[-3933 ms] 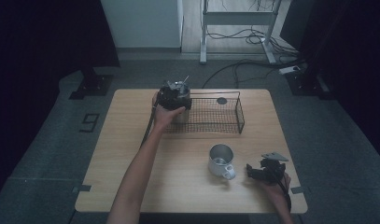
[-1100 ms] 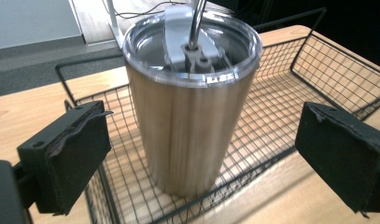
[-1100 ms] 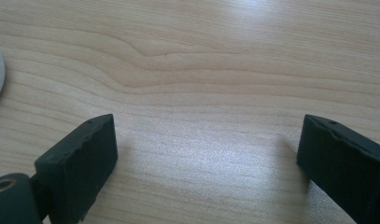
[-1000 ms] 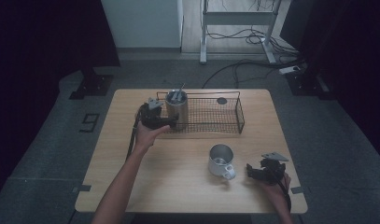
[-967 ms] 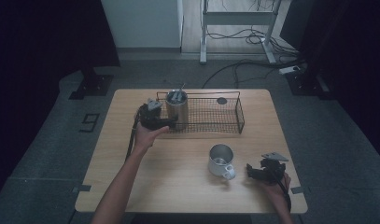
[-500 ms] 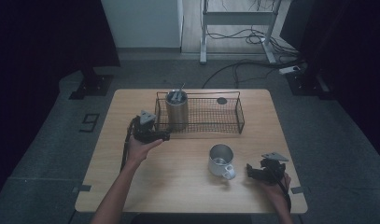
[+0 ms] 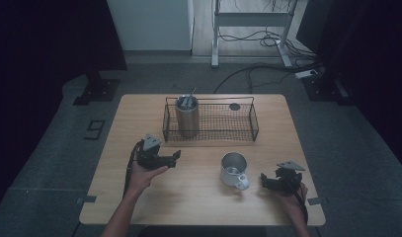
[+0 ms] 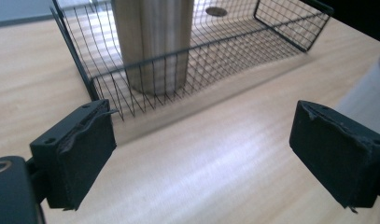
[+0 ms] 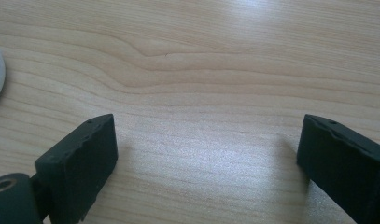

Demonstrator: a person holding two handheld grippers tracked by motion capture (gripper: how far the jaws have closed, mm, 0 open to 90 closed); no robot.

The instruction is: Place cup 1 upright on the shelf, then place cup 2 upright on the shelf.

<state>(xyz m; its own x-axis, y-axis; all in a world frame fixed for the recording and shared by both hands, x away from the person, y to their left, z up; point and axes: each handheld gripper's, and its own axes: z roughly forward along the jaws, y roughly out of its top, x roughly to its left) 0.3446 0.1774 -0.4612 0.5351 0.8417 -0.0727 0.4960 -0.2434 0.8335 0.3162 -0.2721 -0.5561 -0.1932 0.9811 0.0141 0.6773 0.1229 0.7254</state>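
We take the steel mug (image 7: pixel 233 170) as the piece in hand. In the high view it stands upright on the bare worktop (image 7: pixel 198 202), lower right of centre in the frame, mouth up, its white handle turned toward the lower right. The right gripper (image 7: pixel 267 181) sits just beside that handle, not touching it. In the right gripper view its fingers (image 9: pixel 80 163) are spread wide with nothing but wood grain between them, and a pale curved edge at the far left of that frame is probably the mug.

The left gripper (image 7: pixel 175 158) lies at centre left of the high view, aimed right, apart from everything. In the left gripper view its fingers (image 8: pixel 75 154) are likewise spread wide and hold nothing.

The wire basket (image 7: pixel 253 123) occupies the upper centre. A steel tumbler (image 7: pixel 186 116) stands upright in its left end with a thin utensil sticking out of it; we cannot tell what kind. A small dark disc (image 7: pixel 234 106) lies near the basket's back right.

Handling judgement:
- The mug looks like thin-walled metal: stiff, not fragile, probably light, so easily knocked or slid by a glancing touch.
- Its polished wall should be slippery for the pads.
- Best hold, we judge: pinch the rim wall, one finger inside and one outside, on the side next to the handle; or clamp across the handle itself, which gives flat faces.
- It appears empty, though the interior is too small to check.
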